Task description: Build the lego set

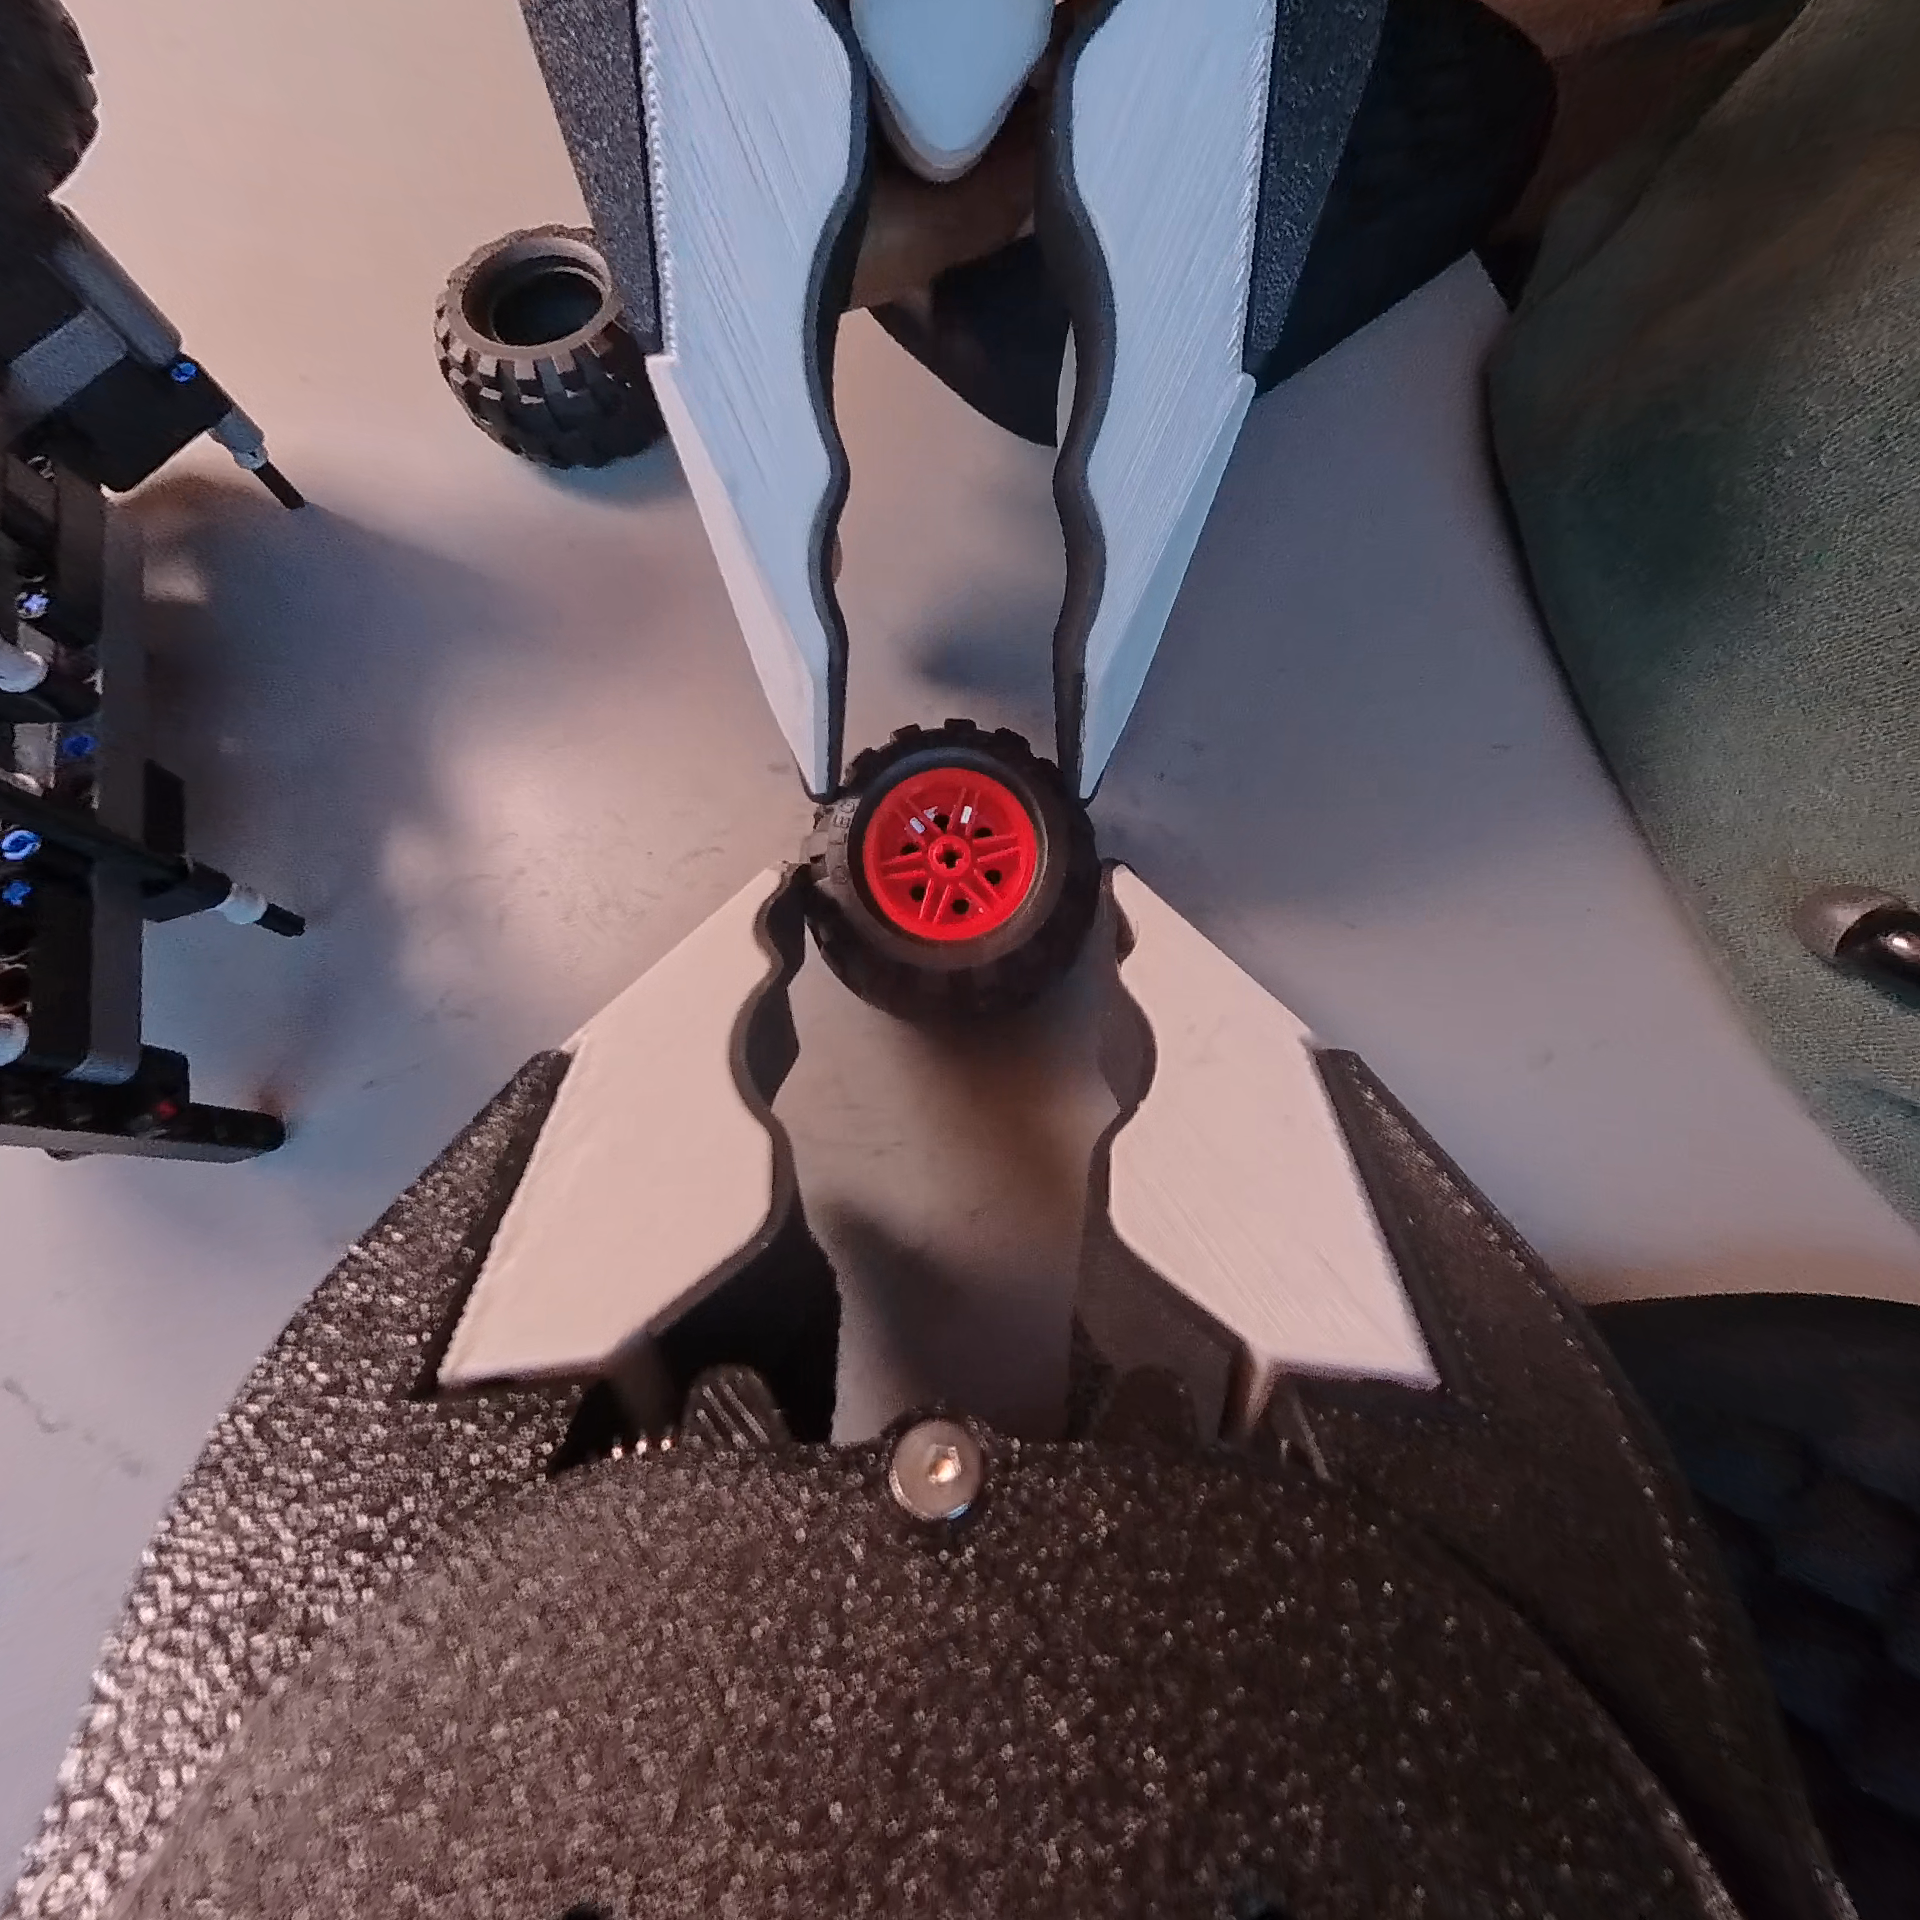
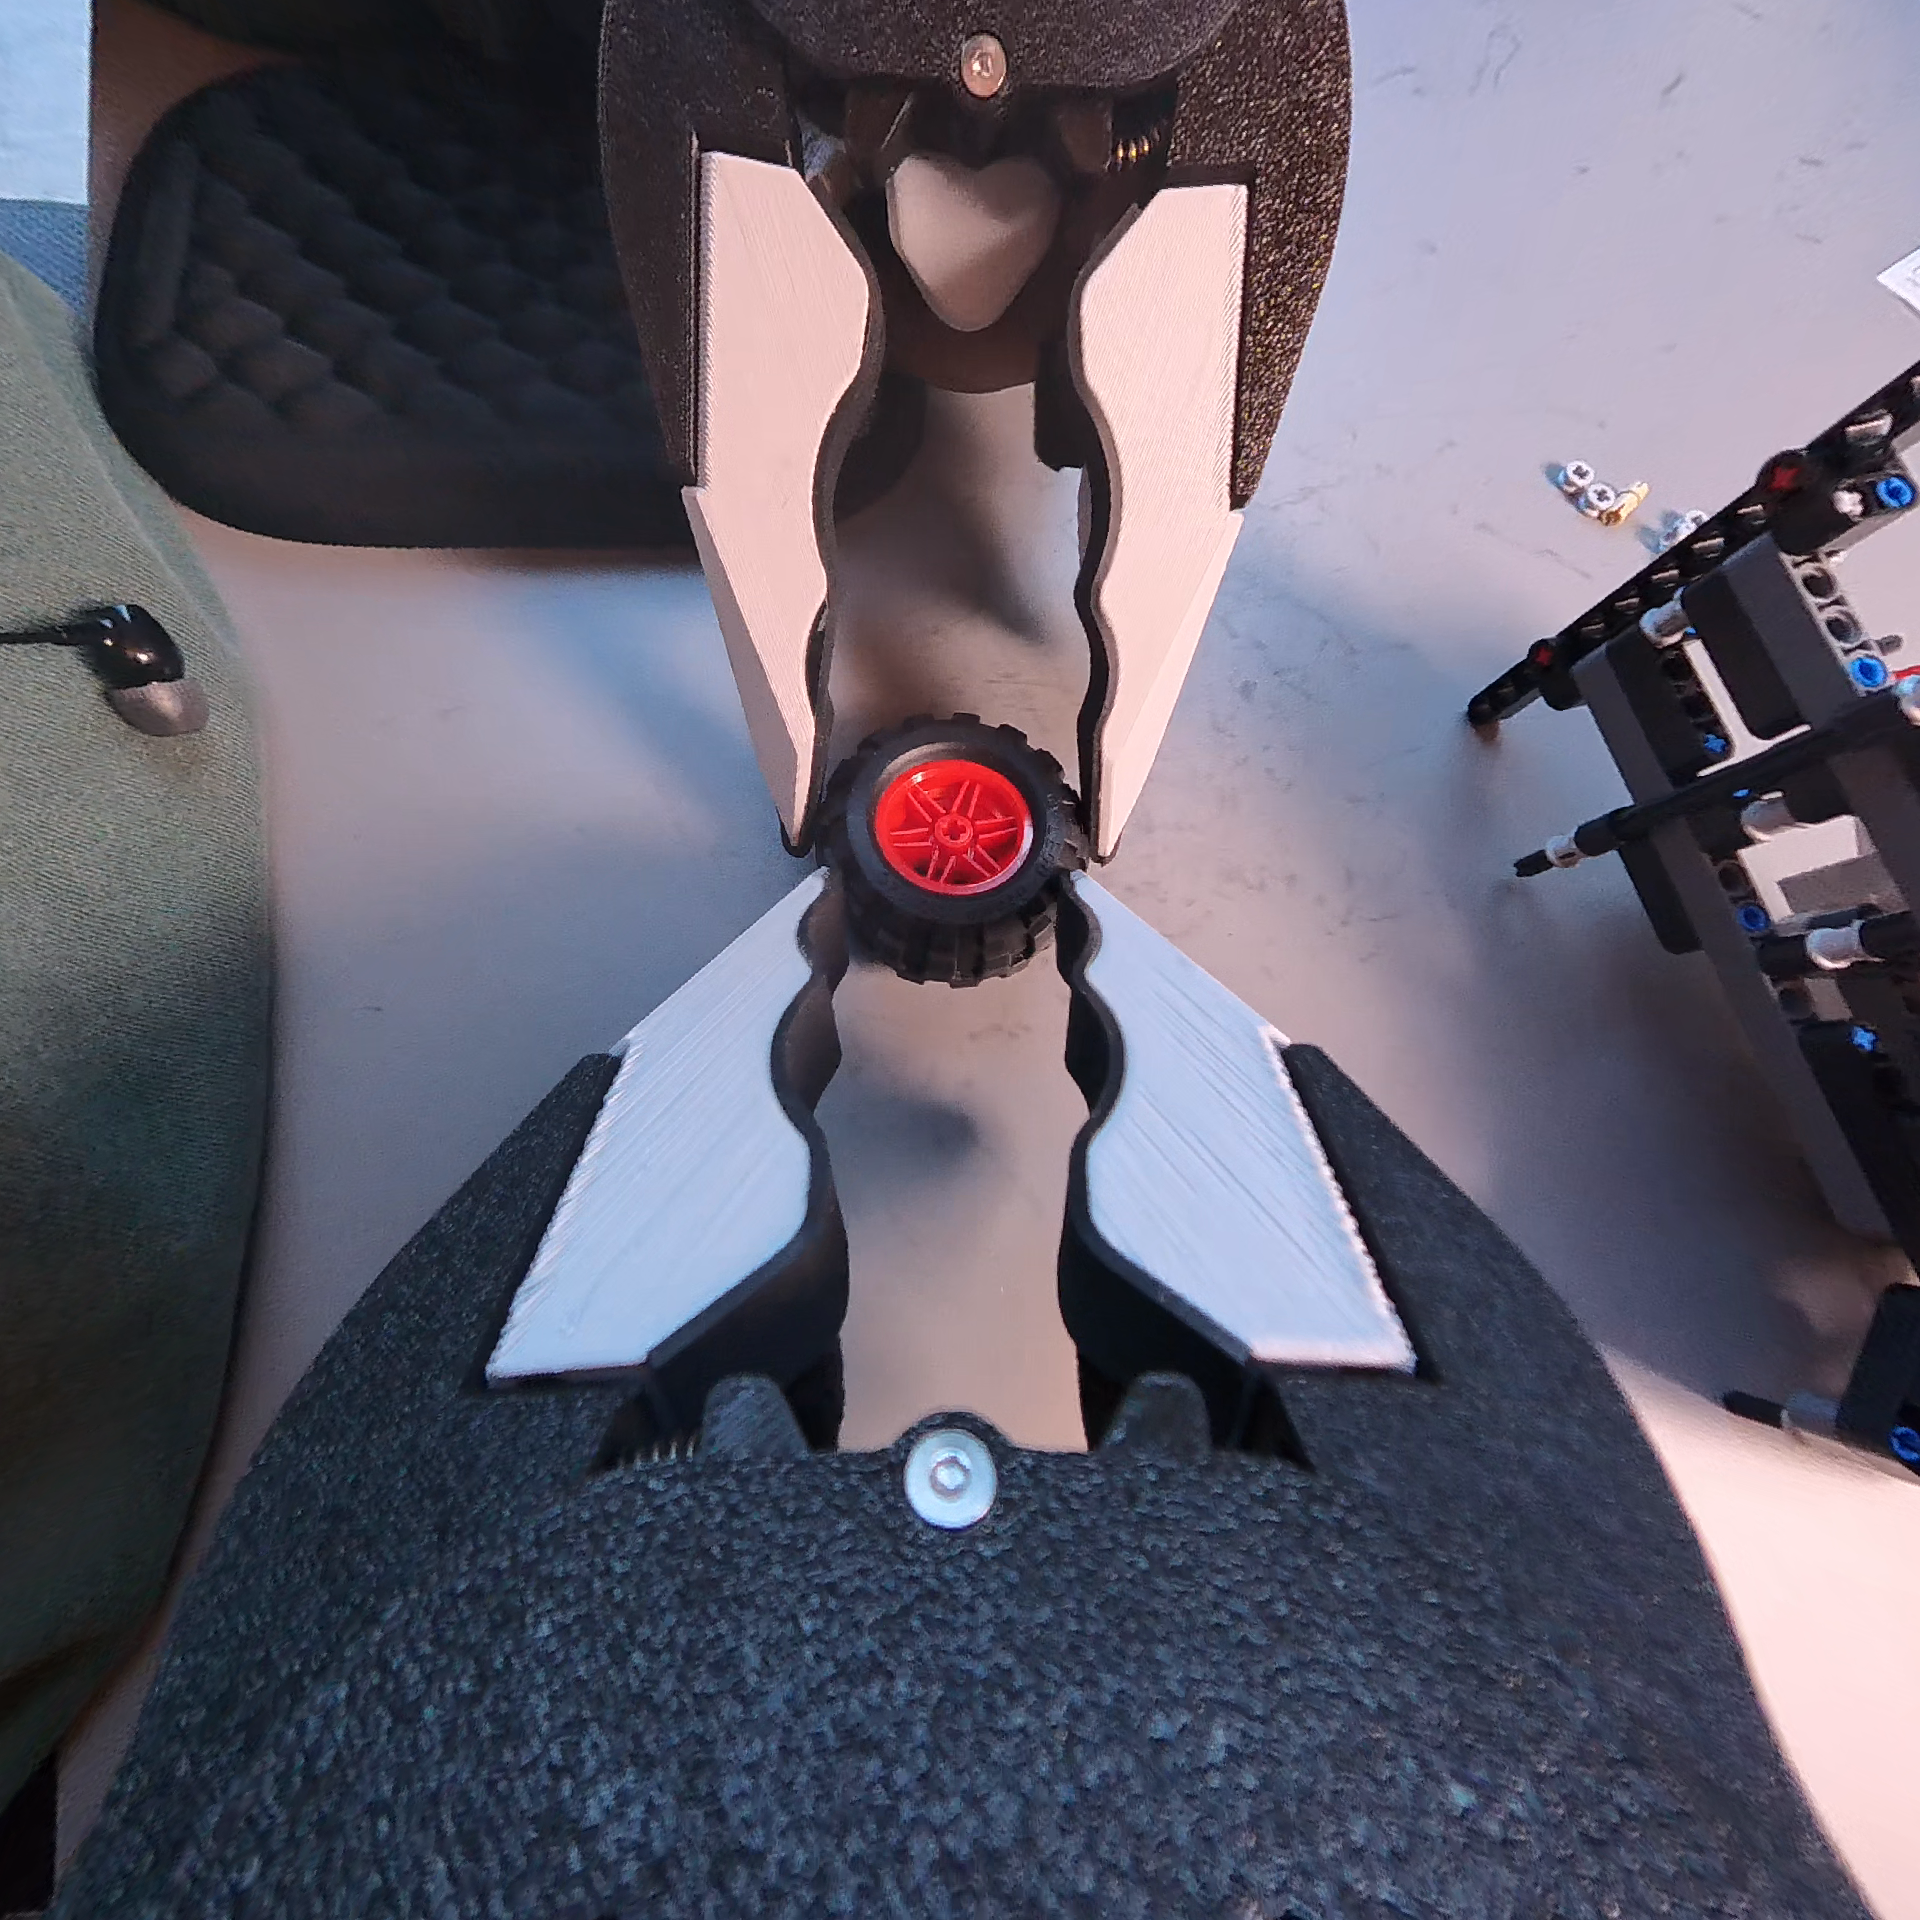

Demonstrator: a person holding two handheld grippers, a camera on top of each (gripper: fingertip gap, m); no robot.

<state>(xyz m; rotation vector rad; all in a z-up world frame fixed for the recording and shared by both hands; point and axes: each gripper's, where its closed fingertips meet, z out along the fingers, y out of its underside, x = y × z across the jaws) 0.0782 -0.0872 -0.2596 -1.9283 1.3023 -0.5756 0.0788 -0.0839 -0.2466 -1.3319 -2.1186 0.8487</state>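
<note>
Pale grey tabletop (image 1: 1403, 727) under warm light, with two hand-held tools meeting nose to nose over a single part. The left tool (image 1: 951, 878) and the right tool (image 2: 948, 883) are each parted only to the width of the wheel (image 1: 951, 862) and clenched on it from opposite sides, the dark pads of all four fingers touching the black tyre. The wheel's red rim faces both cameras. It sits midway between the tools, though whether it rests on the tabletop or is held just clear of it is hard to tell, as its underside is hidden.

In the left wrist view, the right tool's body runs off the top edge. A bare black tyre (image 1: 540, 353) with no rim lies just beside the right tool's finger, which covers part of it. This tyre does not show in the right wrist view.

The dark grey and black lego frame (image 1: 94, 831), with blue pins and protruding axles, is cut off at the frame edge in both views. Only the right wrist view shows its longer beams (image 2: 1766, 779), a few small loose pieces (image 2: 1600, 494) beyond it and a black quilted pad (image 2: 395, 312). Green fabric (image 2: 114, 935) fills one side of each view.
</note>
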